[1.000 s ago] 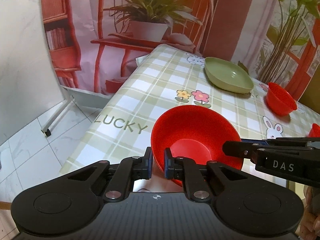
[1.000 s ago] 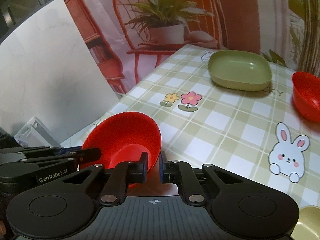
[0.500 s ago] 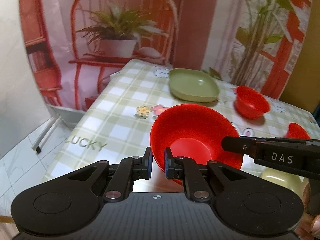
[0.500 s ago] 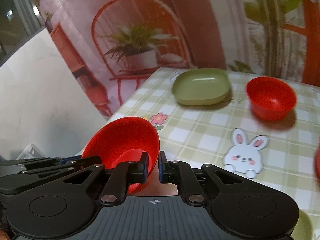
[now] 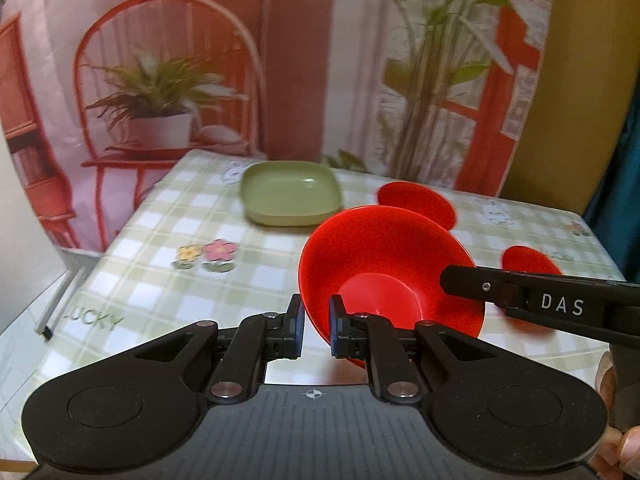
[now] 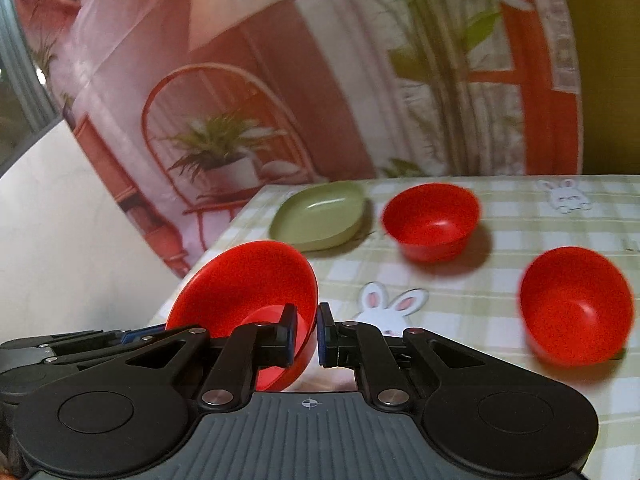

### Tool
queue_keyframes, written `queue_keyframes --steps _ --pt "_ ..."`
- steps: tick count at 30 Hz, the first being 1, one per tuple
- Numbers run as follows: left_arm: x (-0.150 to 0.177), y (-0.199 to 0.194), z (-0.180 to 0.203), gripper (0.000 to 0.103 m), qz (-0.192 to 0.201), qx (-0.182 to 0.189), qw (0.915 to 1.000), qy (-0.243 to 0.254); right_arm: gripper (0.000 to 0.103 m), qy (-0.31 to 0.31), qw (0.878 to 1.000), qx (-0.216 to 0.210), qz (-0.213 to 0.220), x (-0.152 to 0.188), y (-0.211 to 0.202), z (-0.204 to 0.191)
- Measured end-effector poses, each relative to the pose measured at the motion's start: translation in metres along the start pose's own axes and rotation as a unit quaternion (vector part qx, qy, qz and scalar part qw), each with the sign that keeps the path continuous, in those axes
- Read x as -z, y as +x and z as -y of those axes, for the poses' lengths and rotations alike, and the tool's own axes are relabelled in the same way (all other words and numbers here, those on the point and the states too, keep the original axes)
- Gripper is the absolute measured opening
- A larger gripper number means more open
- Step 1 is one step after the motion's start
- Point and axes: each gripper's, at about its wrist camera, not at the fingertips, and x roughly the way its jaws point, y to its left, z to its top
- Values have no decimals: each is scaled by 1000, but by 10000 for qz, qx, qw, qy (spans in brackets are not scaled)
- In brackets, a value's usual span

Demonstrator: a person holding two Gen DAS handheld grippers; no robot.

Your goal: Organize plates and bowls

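Red bowls number three. One, the held red bowl [image 5: 390, 276], is raised above the checked tablecloth [image 5: 168, 236] and tilted, its rim pinched from both sides: the left gripper [image 5: 316, 326] clamps the near-left rim between its two fingers, and the right gripper [image 6: 307, 334] clamps the opposite rim, one finger inside the bowl and one outside. In the left wrist view the right gripper's fingers, marked "DAS", reach in from the right across the bowl's far rim.

Two further red bowls stand on the cloth: the far red bowl [image 6: 432, 220] just right of the green plate [image 6: 320, 216], and the near red bowl [image 6: 576, 306] toward the right edge, well apart from it. Green plates number one, a rounded square dish near the table's far edge.

Printed motifs on the cloth include two flowers [image 5: 206, 254] and a rabbit [image 6: 390, 308]. Behind the table hangs a backdrop picturing a potted plant [image 5: 160, 112] on a red chair.
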Motion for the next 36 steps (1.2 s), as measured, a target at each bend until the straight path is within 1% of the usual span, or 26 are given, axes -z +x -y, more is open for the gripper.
queue_keyframes --steps 7,11,18,22,27,36 --pt "-5 3 44 14 58 194 9996 183 10 124 9995 167 224 -5 -28 41" --pt "-9 7 68 14 18 316 9991 289 10 273 9989 258 282 -9 -39 65" --pt "-13 15 110 15 4 490 9964 689 10 556 9967 432 413 -9 -57 110" --pt "-15 23 131 15 -35 668 9931 962 10 709 9948 549 472 -6 -66 133" --pt "-16 32 152 15 -77 859 9890 1205 10 903 9918 740 521 -3 -72 158" --pt "-22 57 177 15 -300 1194 9844 1257 10 1074 9871 1009 629 -7 -80 194"
